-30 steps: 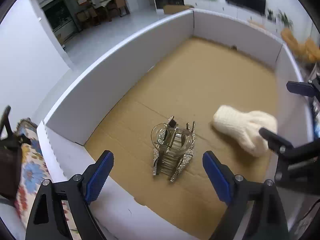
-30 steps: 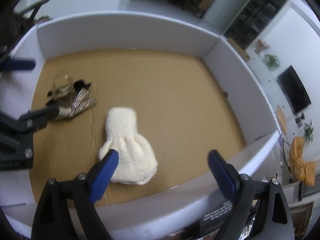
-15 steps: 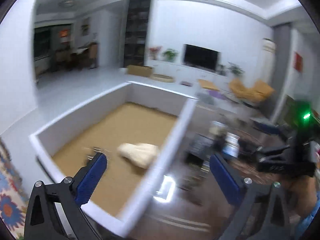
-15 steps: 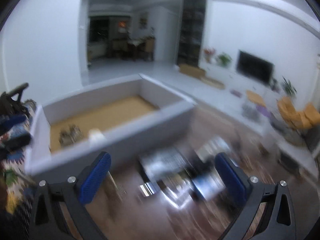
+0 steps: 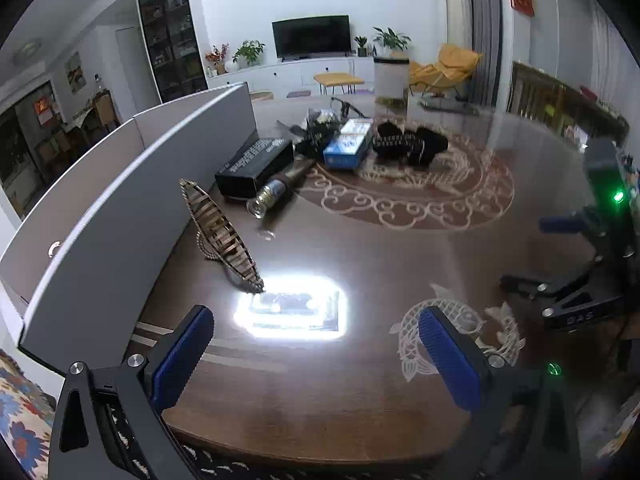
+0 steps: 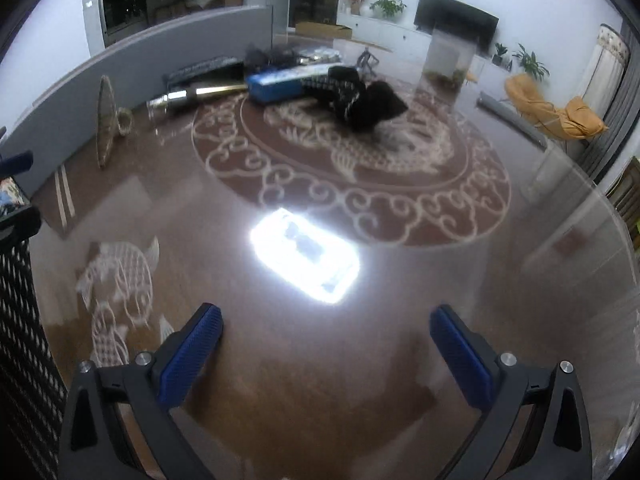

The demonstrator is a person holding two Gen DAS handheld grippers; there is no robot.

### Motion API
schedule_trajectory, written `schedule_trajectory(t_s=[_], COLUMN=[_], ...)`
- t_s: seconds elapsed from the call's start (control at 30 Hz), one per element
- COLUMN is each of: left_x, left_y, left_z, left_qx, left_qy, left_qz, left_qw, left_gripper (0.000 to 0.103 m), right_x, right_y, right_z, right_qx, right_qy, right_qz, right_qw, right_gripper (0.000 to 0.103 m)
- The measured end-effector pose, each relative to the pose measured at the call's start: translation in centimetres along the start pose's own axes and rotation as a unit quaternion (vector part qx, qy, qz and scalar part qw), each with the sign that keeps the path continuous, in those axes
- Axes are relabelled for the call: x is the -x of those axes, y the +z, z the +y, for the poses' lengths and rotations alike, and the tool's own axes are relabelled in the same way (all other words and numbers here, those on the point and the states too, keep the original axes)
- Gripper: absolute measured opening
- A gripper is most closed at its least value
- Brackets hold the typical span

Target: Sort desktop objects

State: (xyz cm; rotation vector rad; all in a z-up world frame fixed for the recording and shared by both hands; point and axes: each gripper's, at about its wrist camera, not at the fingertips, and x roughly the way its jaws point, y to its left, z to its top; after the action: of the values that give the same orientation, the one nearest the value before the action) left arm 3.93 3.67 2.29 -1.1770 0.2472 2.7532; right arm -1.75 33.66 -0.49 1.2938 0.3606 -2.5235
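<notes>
Both grippers hang open and empty over a dark glossy table. My left gripper [image 5: 316,344] faces a wooden boat model [image 5: 222,236] leaning by the white box wall [image 5: 120,216]. Beyond lie a glass bottle [image 5: 276,194], a black box [image 5: 256,166], a blue box [image 5: 346,148] and a black cloth [image 5: 412,142]. My right gripper [image 6: 326,352] sees the same boat model [image 6: 105,120], bottle [image 6: 192,94], blue box [image 6: 276,82] and black cloth [image 6: 360,98] at the far side. The right gripper's body also shows in the left wrist view [image 5: 592,276].
The table [image 5: 360,380] carries white scroll and fish patterns and a bright lamp glare [image 6: 306,256]. The white box wall [image 6: 160,60] runs along the left. A patterned cushion [image 5: 20,408] lies beyond the table's near-left edge. A living room lies behind.
Both grippers have swung out of the cardboard-floored box, away from the cream mitten and glass ornament, and now point at the dark table beside it. Both stay open.
</notes>
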Motion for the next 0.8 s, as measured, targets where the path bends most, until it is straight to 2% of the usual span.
schedule_trajectory(t_s=[0.13,0.2,0.33,0.5,0.67,0.8], left_x=[-1.5,-2.7,-3.9,-4.5,-4.7,-5.4], left_y=[-1.1,-1.4,-1.7,-2.0,-1.8,-1.9], left_z=[0.6,0.5,0.8,0.2,0.4,1.7], left_qx=[-0.006,-0.007,0.0,-0.015,-0.001,0.04], left_qy=[0.009,0.015,0.01,0.015,0.001,-0.029], left_qz=[0.017,0.034,0.05,0.059,0.066,0.085], left_qw=[0.9998,0.9993,0.9987,0.998,0.9978,0.9951], left_gripper=[0.103,0.103,0.103,0.103,0.103,0.103], right_x=[0.0,-0.4,-1.4,-1.0,-1.0,-1.0], right_y=[0.5,0.6,1.6,1.3,1.2,1.2], right_z=[0.2,-0.3,-0.4,-0.5,-0.5,-0.5], right_qx=[-0.015,-0.032,-0.042,-0.042,-0.042,-0.042], right_qy=[0.006,0.025,0.02,0.02,0.02,0.02], right_qz=[-0.01,-0.009,-0.006,-0.006,-0.006,-0.006], right_qw=[1.0,0.999,0.999,0.999,0.999,0.999], right_gripper=[0.103,0.103,0.103,0.103,0.103,0.103])
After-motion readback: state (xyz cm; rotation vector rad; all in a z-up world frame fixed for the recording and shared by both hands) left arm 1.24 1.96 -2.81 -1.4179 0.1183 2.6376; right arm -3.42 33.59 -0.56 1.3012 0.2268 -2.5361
